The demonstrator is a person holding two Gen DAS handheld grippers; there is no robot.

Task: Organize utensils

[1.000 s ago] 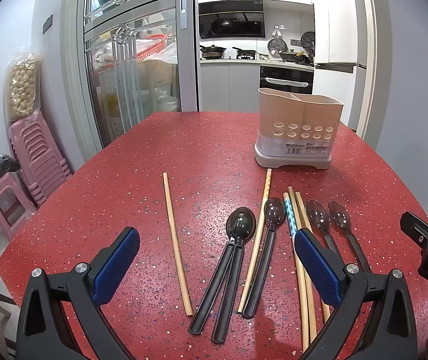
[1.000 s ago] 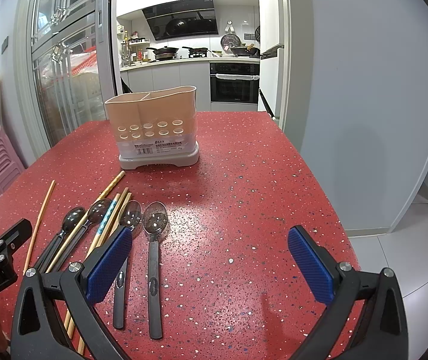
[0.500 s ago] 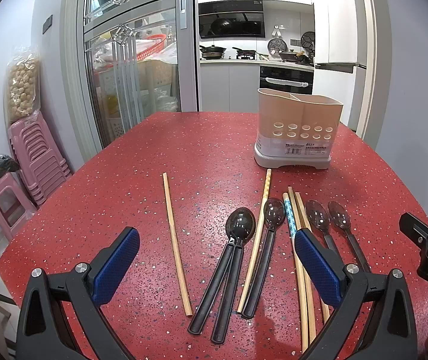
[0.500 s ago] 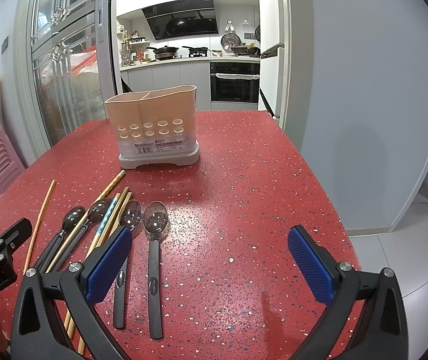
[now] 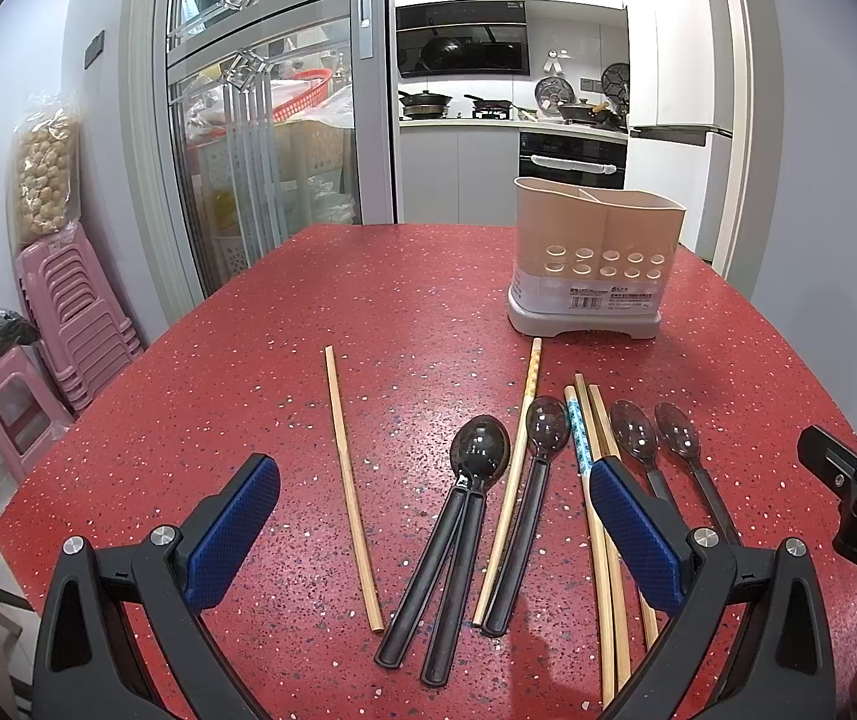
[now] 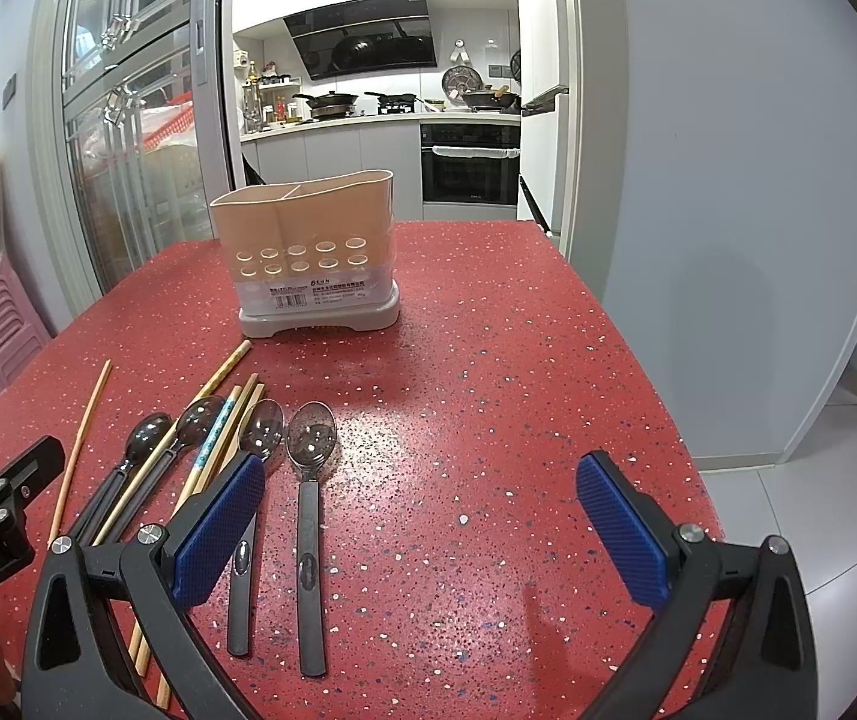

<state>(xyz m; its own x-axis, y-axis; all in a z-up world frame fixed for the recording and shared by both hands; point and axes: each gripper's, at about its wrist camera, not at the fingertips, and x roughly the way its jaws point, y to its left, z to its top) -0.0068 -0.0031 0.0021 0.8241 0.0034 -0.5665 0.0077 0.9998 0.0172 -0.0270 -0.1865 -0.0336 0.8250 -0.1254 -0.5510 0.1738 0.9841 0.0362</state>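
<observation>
Both grippers hover over the red table [image 5: 404, 300], nothing picked yet. Left gripper [image 5: 434, 516]: jaws spread wide, empty. Right gripper [image 6: 422, 516]: jaws spread wide, empty.

Utensils lie loose on the table between grippers and caddy [image 5: 593, 264]. In the left view the caddy stands at 1 o'clock, upright, two compartments visible at the rim, seemingly empty. Lone chopstick [image 5: 351, 480] at 11 o'clock, apart from the rest. Two black spoons [image 5: 464, 516] at 12 o'clock, handles touching, bowls stacked. A dotted chopstick [image 5: 512, 480] lies just beside a third spoon [image 5: 533, 492]. Chopstick bundle [image 5: 587, 420] at 1 o'clock, one with a blue patterned end. Two clear-bowled spoons [image 6: 308, 516] furthest right, side by side.

Judgement: step in hand is the first pick. The right gripper is best placed for the rightmost spoon; close across the handle mid-length, not the bowl, then lift clear and drop handle-down into one compartment. Keep spoons and chopsticks in separate compartments. Chopsticks lie flat and thin, so pads must come low to the table; likely to roll.

Writing: caddy carries a barcode label, text too small to read. Left gripper body reads "enRobot.AI" in the right view; right gripper body shows "DA" in the left view
</observation>
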